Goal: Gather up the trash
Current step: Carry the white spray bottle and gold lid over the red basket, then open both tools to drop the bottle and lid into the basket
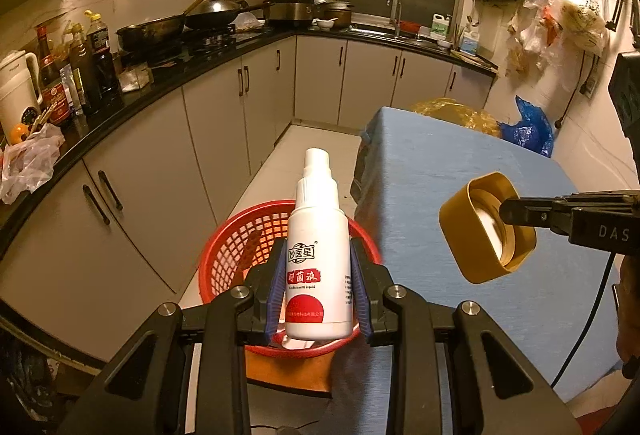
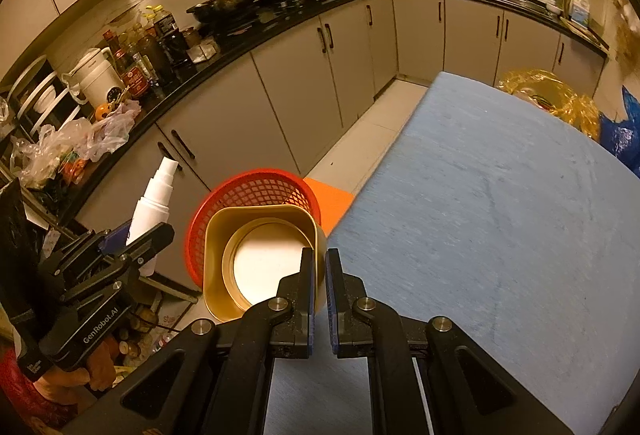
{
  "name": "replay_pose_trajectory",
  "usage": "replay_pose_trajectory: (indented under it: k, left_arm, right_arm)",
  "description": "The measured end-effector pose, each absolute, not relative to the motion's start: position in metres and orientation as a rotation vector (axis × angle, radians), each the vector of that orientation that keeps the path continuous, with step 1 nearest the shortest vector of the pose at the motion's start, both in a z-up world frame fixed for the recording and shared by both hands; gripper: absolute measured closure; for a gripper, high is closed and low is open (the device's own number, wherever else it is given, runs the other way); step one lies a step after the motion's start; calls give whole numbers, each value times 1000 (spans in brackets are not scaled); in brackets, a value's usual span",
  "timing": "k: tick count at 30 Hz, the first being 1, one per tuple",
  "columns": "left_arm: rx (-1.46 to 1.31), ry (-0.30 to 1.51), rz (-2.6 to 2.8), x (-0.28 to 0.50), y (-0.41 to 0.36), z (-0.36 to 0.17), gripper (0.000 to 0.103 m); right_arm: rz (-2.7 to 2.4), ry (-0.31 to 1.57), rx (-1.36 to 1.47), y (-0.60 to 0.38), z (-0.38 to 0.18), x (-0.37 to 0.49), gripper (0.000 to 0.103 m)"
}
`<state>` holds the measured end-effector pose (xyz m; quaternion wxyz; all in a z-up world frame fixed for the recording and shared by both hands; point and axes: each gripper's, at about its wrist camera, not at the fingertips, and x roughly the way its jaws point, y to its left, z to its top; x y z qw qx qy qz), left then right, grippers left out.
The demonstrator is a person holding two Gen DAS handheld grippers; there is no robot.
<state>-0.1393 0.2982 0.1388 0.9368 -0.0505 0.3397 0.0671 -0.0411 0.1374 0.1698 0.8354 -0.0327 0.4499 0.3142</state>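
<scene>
1. The white smooth plastic spray bottle point(image 1: 319, 255) has a slight sheen and a printed red label.
2. The gold squarish plastic lid point(image 2: 260, 259) looks satiny, with a matt white liner inside.
3. The red round plastic mesh basket point(image 1: 236, 239) is glossy.
4. The blue cloth-covered surface point(image 2: 500, 195) looks matt and faintly rough.
5. The left tongs point(image 1: 318, 295) are matt black with metal rivets.

1. The red basket point(image 1: 240, 243) stands on the floor just beside the table's point(image 1: 460, 195) near corner, its mouth open from above.
2. The left gripper point(image 1: 318, 275), clamped on the white spray bottle point(image 1: 318, 235), hangs right over that mouth.
3. The right gripper point(image 2: 319, 255), pinching the gold lid's point(image 2: 260, 255) wall, crowds in over the rim from the table side.
4. The blue tabletop lies bare.
5. The floor aisle between the table and the cabinets point(image 1: 216, 123) is clear beyond the basket.
</scene>
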Motion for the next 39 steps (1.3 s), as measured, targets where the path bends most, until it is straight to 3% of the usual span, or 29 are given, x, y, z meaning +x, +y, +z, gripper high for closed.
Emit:
replay_pose_trajectory:
  k: [39]
  left_arm:
    - [-170,806,183,-115,362,86,74]
  right_arm:
    - [647,1085,-119,218,107,12,97]
